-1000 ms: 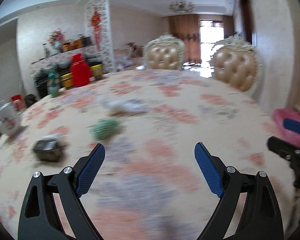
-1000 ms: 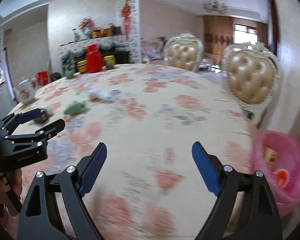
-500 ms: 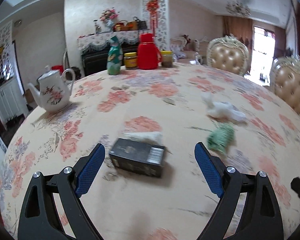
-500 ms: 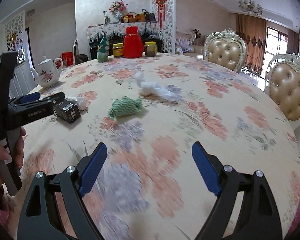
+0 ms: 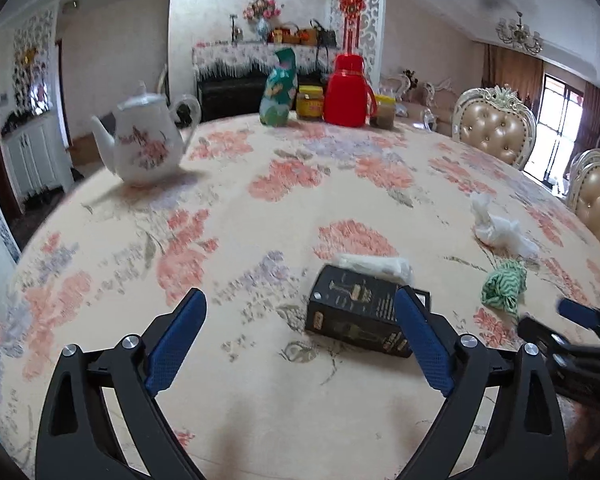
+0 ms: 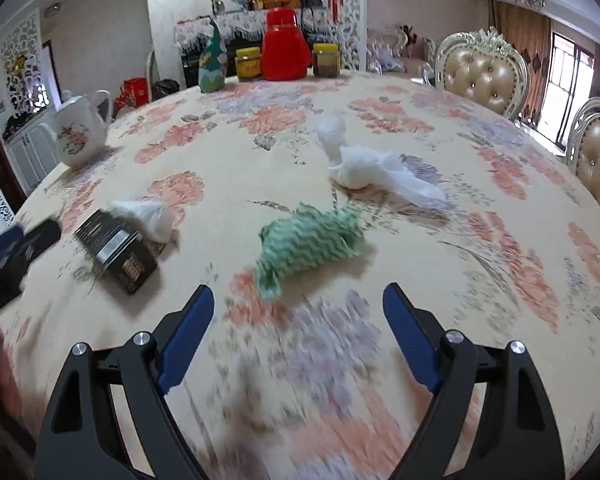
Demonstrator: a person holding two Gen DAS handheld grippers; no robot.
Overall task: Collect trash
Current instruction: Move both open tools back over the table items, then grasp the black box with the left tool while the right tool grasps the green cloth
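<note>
A black box (image 5: 358, 312) lies on the floral tablecloth (image 5: 260, 400), with a white crumpled tissue (image 5: 376, 266) behind it. My left gripper (image 5: 300, 340) is open; its right finger overlaps the box's right end. A green zigzag wrapper (image 6: 312, 240) lies just ahead of my open right gripper (image 6: 298, 328). A larger white crumpled tissue (image 6: 372, 168) lies beyond it. The box (image 6: 116, 250) and small tissue (image 6: 148, 216) also show at the left of the right wrist view. The wrapper (image 5: 504, 286) and big tissue (image 5: 498, 228) show at the right of the left wrist view.
A white floral teapot (image 5: 144, 144) stands at the table's left. A red thermos (image 5: 346, 92), a green bottle (image 5: 278, 94) and two jars stand at the far edge. Padded chairs (image 5: 496, 128) stand at the right.
Both grippers have swung left and moved closer to the trash. The box now sits against my left gripper's right finger, and the green wrapper lies right ahead of my right gripper.
</note>
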